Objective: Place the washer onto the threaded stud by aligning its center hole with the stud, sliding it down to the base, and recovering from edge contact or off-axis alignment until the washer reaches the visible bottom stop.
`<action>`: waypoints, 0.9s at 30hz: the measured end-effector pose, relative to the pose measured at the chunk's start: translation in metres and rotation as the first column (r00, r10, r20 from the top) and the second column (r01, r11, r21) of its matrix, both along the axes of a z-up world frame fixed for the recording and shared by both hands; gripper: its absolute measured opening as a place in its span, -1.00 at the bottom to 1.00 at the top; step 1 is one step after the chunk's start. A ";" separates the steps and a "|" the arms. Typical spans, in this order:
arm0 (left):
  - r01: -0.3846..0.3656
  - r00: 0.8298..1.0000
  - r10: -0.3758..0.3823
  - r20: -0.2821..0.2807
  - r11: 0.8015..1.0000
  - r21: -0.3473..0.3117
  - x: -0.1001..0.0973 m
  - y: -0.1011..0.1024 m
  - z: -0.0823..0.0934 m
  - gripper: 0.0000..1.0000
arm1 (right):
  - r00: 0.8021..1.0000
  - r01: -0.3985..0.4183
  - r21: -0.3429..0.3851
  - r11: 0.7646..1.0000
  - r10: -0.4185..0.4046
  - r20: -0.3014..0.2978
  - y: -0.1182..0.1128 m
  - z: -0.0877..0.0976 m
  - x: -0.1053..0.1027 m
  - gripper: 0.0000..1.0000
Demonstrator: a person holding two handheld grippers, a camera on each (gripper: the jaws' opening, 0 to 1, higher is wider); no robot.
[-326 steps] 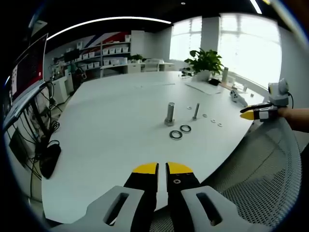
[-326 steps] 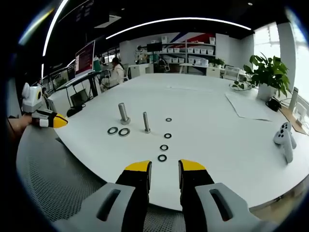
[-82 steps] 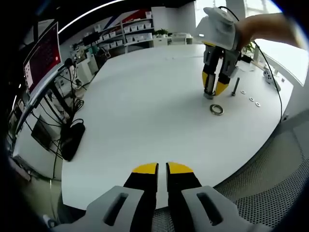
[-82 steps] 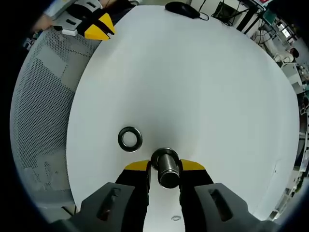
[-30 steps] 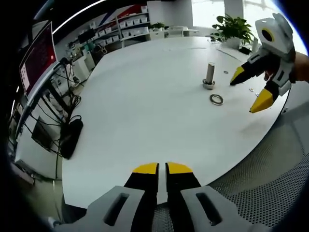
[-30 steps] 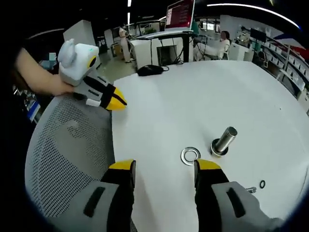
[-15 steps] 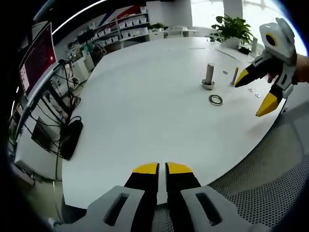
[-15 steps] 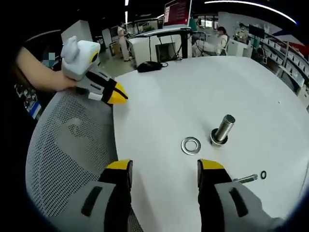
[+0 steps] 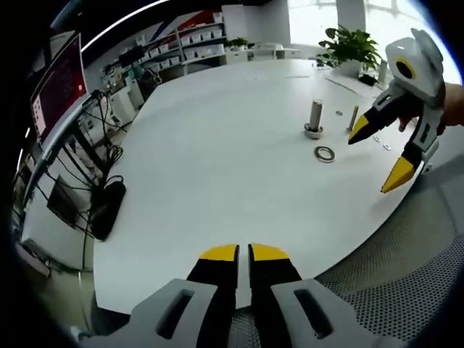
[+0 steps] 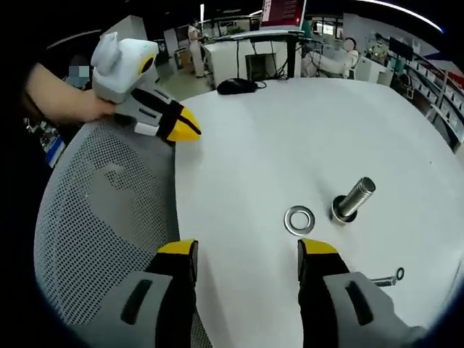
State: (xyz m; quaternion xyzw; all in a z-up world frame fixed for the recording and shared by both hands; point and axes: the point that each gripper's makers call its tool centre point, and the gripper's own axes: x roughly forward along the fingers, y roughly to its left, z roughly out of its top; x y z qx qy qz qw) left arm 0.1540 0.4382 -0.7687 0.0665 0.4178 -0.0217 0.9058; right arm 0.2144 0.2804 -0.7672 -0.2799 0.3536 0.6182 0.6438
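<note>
Left view: far, low over counter (image 9: 217, 145) edge. Right view: nearer, angled down. Both share stud (image 9: 314, 117) (image 10: 354, 200), washer (image 9: 324, 153) (image 10: 299, 220).

You see a flat silver metal ring washer (image 10: 299, 220) lying on the white table, just beside the thick grey threaded steel stud (image 10: 354, 199). That stud stands upright with another ring at its base.

Left gripper (image 10: 190, 127): black jaws with yellow tips, grey moulded finger bodies with slotted cut-outs, white rounded housing bearing a yellow ring. Right gripper (image 9: 380, 155): same build, black jaws, pointed yellow tips, white housing (yellow-ringed). Hand (image 10: 54, 98) holding the left gripper: bare forearm, no sleeve visible.
</note>
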 end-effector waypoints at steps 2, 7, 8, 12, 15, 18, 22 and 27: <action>-0.005 1.000 0.005 0.006 1.000 -0.001 0.001 0.001 0.001 -0.95 | 1.000 -0.002 -0.006 1.000 0.002 0.003 0.001 0.000 0.002 0.16; -0.008 1.000 0.008 0.018 1.000 -0.003 0.002 0.001 0.003 -0.95 | 1.000 0.008 -0.037 0.999 -0.007 0.008 0.001 -0.007 0.017 0.08; -0.009 1.000 0.009 0.018 1.000 -0.003 0.002 0.001 0.003 -0.95 | 1.000 0.009 -0.051 0.999 -0.008 0.016 0.000 -0.009 0.021 0.08; -0.011 1.000 0.012 0.024 1.000 -0.005 0.002 0.001 0.003 -0.95 | 1.000 0.000 -0.072 0.997 0.002 0.031 0.003 -0.011 0.034 0.06; -0.012 1.000 0.012 0.025 1.000 -0.005 0.002 0.001 0.004 -0.95 | 0.998 -0.032 -0.112 0.993 0.038 0.048 0.004 -0.017 0.042 0.00; -0.013 1.000 0.013 0.028 1.000 -0.005 0.003 0.001 0.004 -0.95 | 0.992 -0.092 -0.181 0.979 0.105 0.064 0.003 -0.025 0.048 -0.04; -0.015 0.999 0.015 0.034 1.000 -0.007 0.003 0.001 0.005 -0.95 | 0.981 -0.158 -0.237 0.959 0.179 0.069 0.006 -0.030 0.050 -0.18; -0.013 0.999 0.013 0.040 1.000 -0.006 0.004 0.001 0.006 -0.95 | 0.970 -0.216 -0.274 0.937 0.239 0.052 0.013 -0.032 0.049 -0.26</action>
